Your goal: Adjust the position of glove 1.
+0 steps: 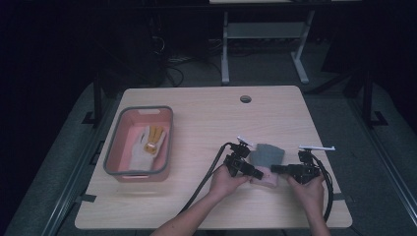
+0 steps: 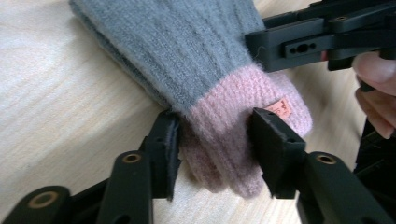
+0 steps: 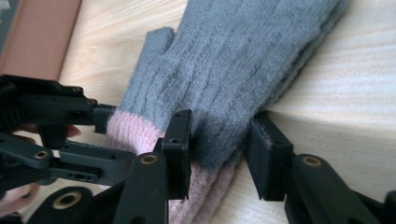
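A: Where's the grey knitted glove with a pink cuff [image 1: 267, 156]?
B: At the five o'clock part of the wooden table [image 1: 206, 113].
A: And the jaws?
B: The left gripper [image 2: 212, 140] clamps the cuff; the right gripper [image 3: 219, 140] seems clamped on its edge.

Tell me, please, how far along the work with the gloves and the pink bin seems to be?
One light glove already lies in the pink bin. In hand is the grey glove with a pink cuff on the table: the left gripper clamps the cuff, and the right gripper pinches its edge. It is not yet lifted; carrying it to the bin probably remains.
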`<action>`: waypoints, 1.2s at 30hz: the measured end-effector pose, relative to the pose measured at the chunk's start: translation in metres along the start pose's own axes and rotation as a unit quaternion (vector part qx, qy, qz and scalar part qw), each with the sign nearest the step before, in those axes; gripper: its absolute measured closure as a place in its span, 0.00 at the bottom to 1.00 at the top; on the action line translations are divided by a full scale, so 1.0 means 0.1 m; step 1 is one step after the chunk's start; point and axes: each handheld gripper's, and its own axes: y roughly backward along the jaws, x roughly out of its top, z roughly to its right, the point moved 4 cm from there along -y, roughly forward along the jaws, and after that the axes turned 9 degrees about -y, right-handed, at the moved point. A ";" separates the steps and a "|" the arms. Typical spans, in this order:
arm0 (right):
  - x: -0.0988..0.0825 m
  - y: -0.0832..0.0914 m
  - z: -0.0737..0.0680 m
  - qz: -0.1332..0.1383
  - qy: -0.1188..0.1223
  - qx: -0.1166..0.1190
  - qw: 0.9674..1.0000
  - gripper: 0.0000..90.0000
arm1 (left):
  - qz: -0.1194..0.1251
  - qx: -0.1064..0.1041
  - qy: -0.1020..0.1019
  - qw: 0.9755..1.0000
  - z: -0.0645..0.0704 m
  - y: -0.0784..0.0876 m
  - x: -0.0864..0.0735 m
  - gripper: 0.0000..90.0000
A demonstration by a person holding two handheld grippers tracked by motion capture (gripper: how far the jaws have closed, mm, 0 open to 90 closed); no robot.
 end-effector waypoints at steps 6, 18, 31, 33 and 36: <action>0.00 -0.01 -0.01 -0.003 0.003 0.014 1.000 0.81 | 0.009 -0.013 0.004 1.000 -0.02 0.01 -0.01 0.68; 0.01 -0.01 -0.11 0.004 0.027 0.010 1.000 0.86 | 0.031 -0.021 0.009 0.999 -0.06 0.10 -0.03 0.73; 0.01 -0.02 -0.39 -0.004 0.064 0.013 0.998 0.86 | 0.047 -0.012 -0.009 0.999 -0.06 0.38 -0.08 0.73; 0.02 -0.03 -0.43 -0.003 0.071 0.014 0.997 0.86 | 0.050 -0.010 -0.010 0.999 -0.07 0.43 -0.09 0.73; 0.03 -0.04 -0.50 -0.006 0.071 0.015 0.997 0.86 | 0.052 -0.009 -0.011 0.999 -0.08 0.48 -0.10 0.73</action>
